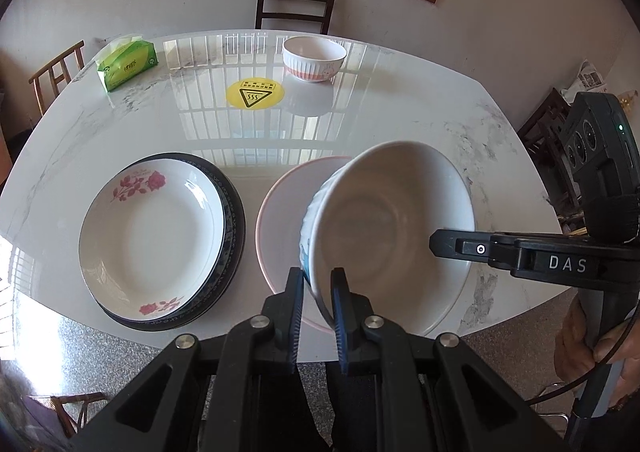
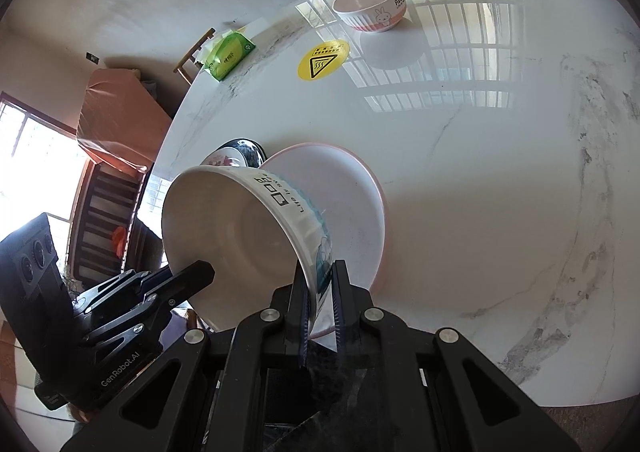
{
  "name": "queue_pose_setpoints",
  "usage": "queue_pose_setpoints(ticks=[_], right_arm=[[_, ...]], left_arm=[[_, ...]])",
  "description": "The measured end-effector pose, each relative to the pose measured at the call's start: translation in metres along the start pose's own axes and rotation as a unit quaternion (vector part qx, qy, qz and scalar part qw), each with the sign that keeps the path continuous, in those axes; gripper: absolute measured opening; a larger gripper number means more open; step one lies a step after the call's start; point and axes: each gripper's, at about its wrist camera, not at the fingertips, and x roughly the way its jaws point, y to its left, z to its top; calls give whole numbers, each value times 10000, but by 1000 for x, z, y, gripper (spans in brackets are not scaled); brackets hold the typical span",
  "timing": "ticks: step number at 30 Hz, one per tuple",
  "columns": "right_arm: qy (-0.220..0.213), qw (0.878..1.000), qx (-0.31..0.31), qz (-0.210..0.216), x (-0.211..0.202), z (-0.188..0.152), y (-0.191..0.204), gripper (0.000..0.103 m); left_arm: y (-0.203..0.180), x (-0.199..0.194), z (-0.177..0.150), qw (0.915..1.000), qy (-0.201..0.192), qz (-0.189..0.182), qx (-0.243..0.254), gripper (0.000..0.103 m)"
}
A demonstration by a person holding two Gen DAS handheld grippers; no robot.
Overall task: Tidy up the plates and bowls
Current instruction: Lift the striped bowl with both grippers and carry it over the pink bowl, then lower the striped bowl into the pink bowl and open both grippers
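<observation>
the white bowl covers much of the pink-rimmed plate beneath it, and whether the two touch cannot be told. in the right wrist view the bowl and that plate hide nearly all of the flowered plate and the dark plate under it. the small print on the yellow sticker and the green tissue pack is too small to read, and the far chair is hidden below the table edge.
</observation>
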Motion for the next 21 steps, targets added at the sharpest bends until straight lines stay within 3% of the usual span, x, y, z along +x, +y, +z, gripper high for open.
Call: queue_pose_setpoints(ticks=[21], right_arm=[[372, 9981, 39, -492, 22, 7, 2, 11]], left_arm=[[9, 31, 3, 9990, 397, 16, -187, 14]])
